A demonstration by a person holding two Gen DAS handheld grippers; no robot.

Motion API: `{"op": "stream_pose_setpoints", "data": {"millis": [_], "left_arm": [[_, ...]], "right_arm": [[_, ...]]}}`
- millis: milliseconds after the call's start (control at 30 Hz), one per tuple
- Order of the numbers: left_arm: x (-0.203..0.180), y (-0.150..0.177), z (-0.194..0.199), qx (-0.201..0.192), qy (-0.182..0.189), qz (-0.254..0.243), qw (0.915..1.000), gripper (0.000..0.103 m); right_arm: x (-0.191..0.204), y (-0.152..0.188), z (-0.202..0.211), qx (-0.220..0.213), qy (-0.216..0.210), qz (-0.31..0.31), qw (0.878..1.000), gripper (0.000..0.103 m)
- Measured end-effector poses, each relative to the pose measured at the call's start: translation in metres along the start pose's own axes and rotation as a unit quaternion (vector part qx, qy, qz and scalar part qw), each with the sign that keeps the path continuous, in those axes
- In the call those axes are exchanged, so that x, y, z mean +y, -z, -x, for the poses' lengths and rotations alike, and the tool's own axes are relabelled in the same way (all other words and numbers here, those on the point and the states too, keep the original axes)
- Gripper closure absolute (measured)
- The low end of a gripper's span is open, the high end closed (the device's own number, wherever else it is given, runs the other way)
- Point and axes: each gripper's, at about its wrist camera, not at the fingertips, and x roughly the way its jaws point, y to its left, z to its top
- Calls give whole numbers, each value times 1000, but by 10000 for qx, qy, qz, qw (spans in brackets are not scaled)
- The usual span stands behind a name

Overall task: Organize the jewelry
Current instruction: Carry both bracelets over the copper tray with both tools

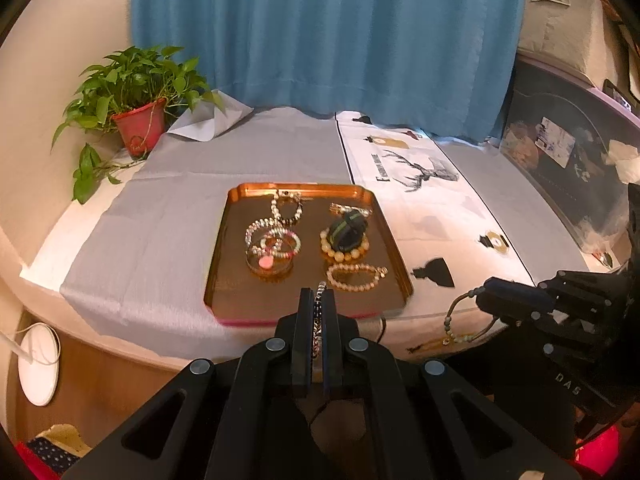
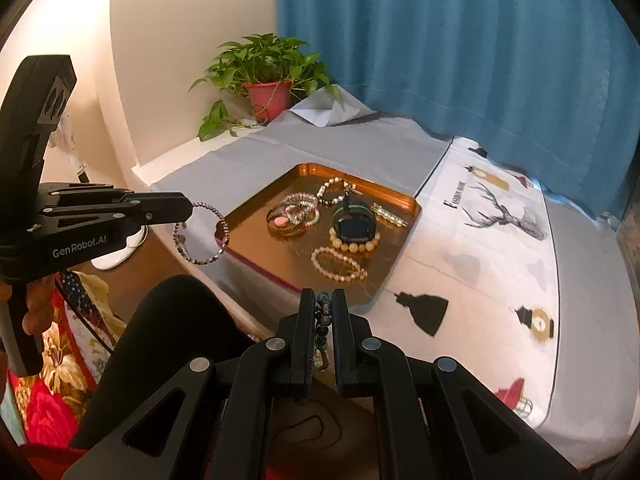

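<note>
A blue curtain (image 1: pixel 328 36) hung behind the table (image 1: pixel 168 216), which wore a grey cloth and, to the right, a white runner (image 2: pixel 496 264) printed with a stag, lanterns and bottles. A potted plant (image 1: pixel 138 92) stood in the far left corner, well apart from everything else. Nothing lay between the grippers and the copper tray (image 1: pixel 224 280), which sat mid-table with its near edge at the table's front.

In the tray lay a tangle of pearl and crystal bracelets (image 1: pixel 274 232) on the left (a pink charm among them), a dark watch (image 1: pixel 347 230) resting on a ring of amber beads (image 1: pixel 344 252), and a pale bead bracelet (image 1: pixel 356 276) nearest the front.

The left gripper (image 1: pixel 318 300) was pinched narrow on a sparkly chain bracelet (image 2: pixel 202 234), whose loop hung free in front of the table edge, short of the tray. The right gripper (image 2: pixel 324 304) was likewise clamped on a green bead strand (image 1: pixel 460 320), which dangled below the table's front edge, right of the tray.

The left gripper's side read "GenRobot.AI"; the right one showed "DAS". The runner's lettering began "Fashion", the rest too small to read.
</note>
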Motion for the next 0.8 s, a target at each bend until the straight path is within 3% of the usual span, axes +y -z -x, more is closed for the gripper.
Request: {"op": "stream_pose_setpoints", "data": {"millis": [800], "left_arm": [[17,-45,-121,512,-26,-76,9987,102]], "right_arm": [[-35,-51,-122,278,-183,-199,9992,95]]}}
